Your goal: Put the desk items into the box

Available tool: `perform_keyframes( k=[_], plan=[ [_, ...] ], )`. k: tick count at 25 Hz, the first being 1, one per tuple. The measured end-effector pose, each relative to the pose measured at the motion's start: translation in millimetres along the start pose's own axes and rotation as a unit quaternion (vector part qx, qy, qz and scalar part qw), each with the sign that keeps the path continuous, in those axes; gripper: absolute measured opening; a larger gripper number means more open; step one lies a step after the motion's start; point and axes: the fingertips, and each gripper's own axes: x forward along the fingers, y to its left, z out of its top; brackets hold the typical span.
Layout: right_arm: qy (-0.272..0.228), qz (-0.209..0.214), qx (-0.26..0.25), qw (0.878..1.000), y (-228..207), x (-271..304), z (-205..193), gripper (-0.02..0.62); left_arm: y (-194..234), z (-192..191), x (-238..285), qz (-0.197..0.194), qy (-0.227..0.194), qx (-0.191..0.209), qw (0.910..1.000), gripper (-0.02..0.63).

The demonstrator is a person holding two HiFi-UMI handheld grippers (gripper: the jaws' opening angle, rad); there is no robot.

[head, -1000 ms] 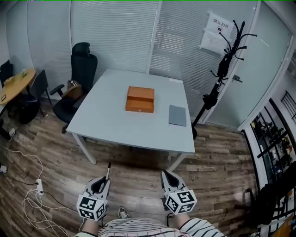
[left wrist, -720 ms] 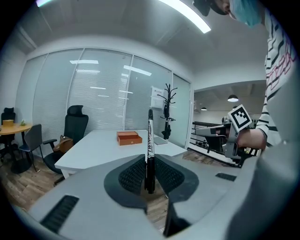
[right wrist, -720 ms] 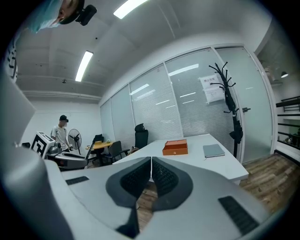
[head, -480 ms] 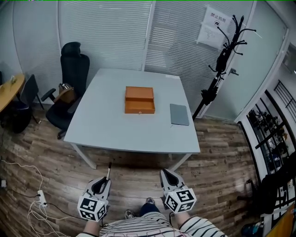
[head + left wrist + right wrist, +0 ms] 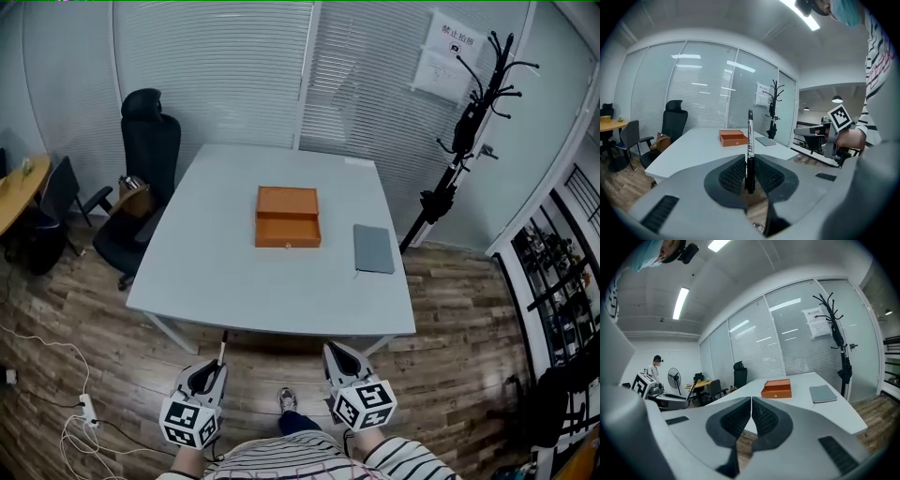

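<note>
An orange box (image 5: 288,217) sits near the middle of the white table (image 5: 216,272), with a grey notebook (image 5: 373,248) to its right. My left gripper (image 5: 219,358) is held low in front of the table's near edge, shut on a black and white marker pen (image 5: 749,150) that stands upright between the jaws. My right gripper (image 5: 336,352) is beside it at the same height, shut with nothing in it. The box (image 5: 776,388) and notebook (image 5: 822,393) show far ahead in the right gripper view.
A black office chair (image 5: 141,178) stands left of the table, a coat stand (image 5: 466,141) at the back right. Cables and a power strip (image 5: 86,410) lie on the wood floor at the left. Shelving (image 5: 553,300) lines the right wall. A person stands by a fan (image 5: 673,378) in the distance.
The view has drawn closer to the table, whose near edge now sits lower in the head view. Both grippers keep their pose; the pen stays in the left one.
</note>
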Motion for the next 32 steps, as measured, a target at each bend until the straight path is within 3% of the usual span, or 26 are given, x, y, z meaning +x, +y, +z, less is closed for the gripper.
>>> perform_keyframes(
  k=[14,20,25,32],
  plan=[
    [0.01,0.024,-0.006,1.0,-92,85,37,0.026,19,66,141,-0.001,-0.007,0.022,0.9997,0.074],
    [0.02,0.011,0.001,1.0,-121,107,41,0.026,32,80,182,-0.008,0.0,0.028,0.9996,0.074],
    [0.018,-0.004,0.005,1.0,-129,137,48,0.026,55,98,216,-0.027,-0.003,0.038,0.9989,0.074],
    [-0.001,-0.046,0.017,0.999,-129,178,68,0.026,89,129,266,-0.083,-0.002,0.061,0.9946,0.074]
  ],
)
